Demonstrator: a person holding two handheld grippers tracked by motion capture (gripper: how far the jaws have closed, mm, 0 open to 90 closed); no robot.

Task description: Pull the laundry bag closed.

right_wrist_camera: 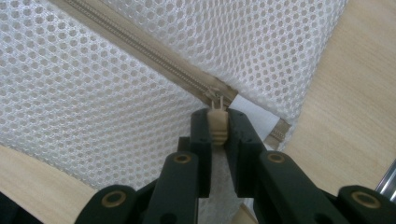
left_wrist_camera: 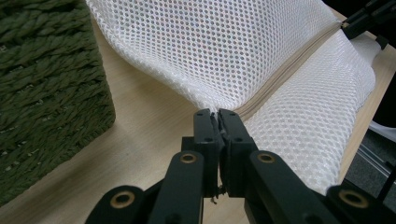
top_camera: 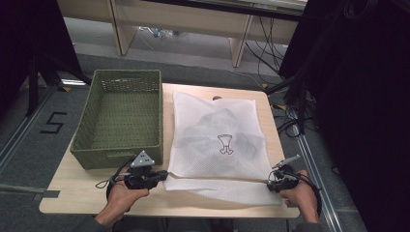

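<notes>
Nearest to me, along the table's front edge, the person's two hands come in holding the grippers. On the left, the left hand (top_camera: 121, 195) holds the left gripper (top_camera: 162, 175), a grey three-cornered plate on its top. In the left gripper view its jaws are squeezed together on the near left corner of a white mesh laundry bag (top_camera: 218, 140), right where the beige zipper (left_wrist_camera: 289, 70) ends; the mesh bunches and lifts a little at the pinch. Just behind this gripper, at the table's left side, stands an olive-green woven basket (top_camera: 99, 128), its near wall just beside the gripper and its right wall running alongside the bag's left edge.

The bag lies flat across the middle and right of the light wooden table (top_camera: 72, 193), reaching from near the far edge down to the front. Something grey shows dimly through the mesh, and a small dark outline drawing sits on the bag's middle. The zipper runs across its near part, with a strip of mesh on the front-edge side of it.

At the bag's near right corner the right hand (top_camera: 302, 195) holds the right gripper (top_camera: 269, 183). In the right gripper view its jaws are closed narrowly on the beige zipper pull (right_wrist_camera: 218, 126), with the slider at the very end of the zipper.
</notes>
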